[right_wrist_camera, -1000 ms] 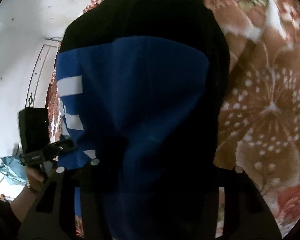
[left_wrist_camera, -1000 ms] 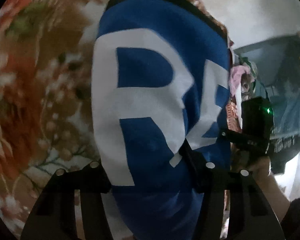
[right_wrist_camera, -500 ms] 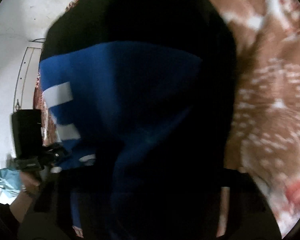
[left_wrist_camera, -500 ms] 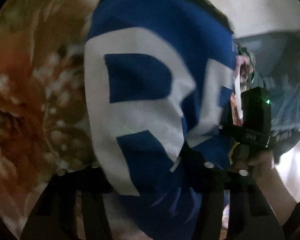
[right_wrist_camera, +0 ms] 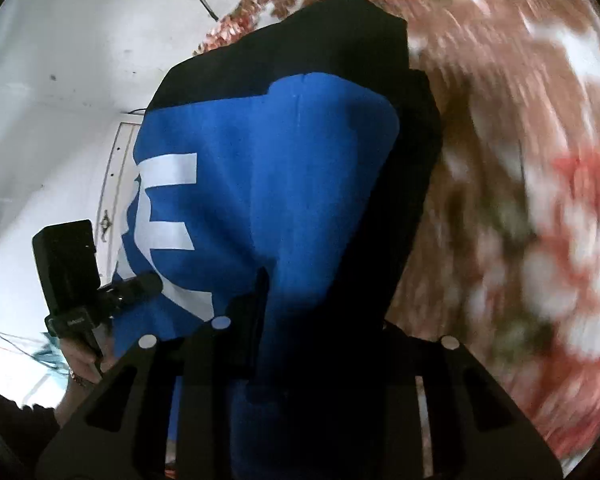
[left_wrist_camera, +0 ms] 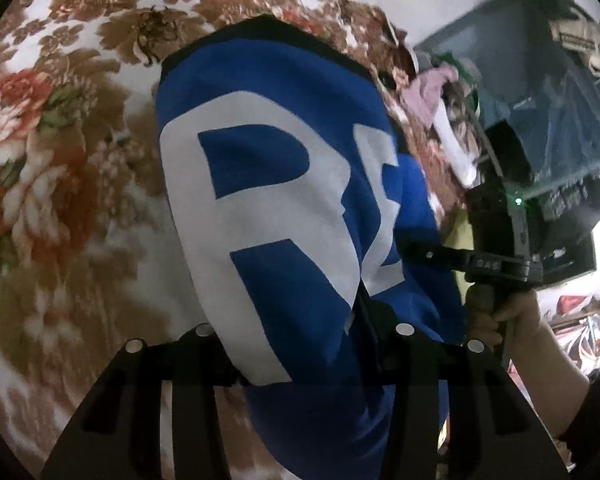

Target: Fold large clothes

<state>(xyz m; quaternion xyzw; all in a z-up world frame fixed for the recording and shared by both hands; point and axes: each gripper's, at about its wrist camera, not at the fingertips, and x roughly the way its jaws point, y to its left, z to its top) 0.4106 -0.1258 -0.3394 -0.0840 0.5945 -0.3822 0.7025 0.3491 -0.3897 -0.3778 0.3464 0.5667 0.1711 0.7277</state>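
A large blue garment with big white letters and black edging point(left_wrist_camera: 284, 216) hangs over a floral bedspread point(left_wrist_camera: 60, 184). My left gripper point(left_wrist_camera: 300, 360) is shut on its near edge, the cloth draped over the fingers. My right gripper point(right_wrist_camera: 300, 344) is shut on another part of the same garment point(right_wrist_camera: 268, 200), where the blue panel meets black cloth. Each view shows the other gripper beside the garment: the right one in the left wrist view point(left_wrist_camera: 496, 240), the left one in the right wrist view point(right_wrist_camera: 72, 280). The fingertips are hidden by cloth.
The floral bedspread point(right_wrist_camera: 520, 200) lies under the garment. A pile of other clothes point(left_wrist_camera: 444, 100) and a dark teal sheet point(left_wrist_camera: 540, 80) sit at the far right. A white wall with a cable point(right_wrist_camera: 80, 40) is at the left of the right wrist view.
Both grippers have lifted and swung with the garment held between them. The garment has shifted in both views, and the bedspread blurs in the right wrist view.
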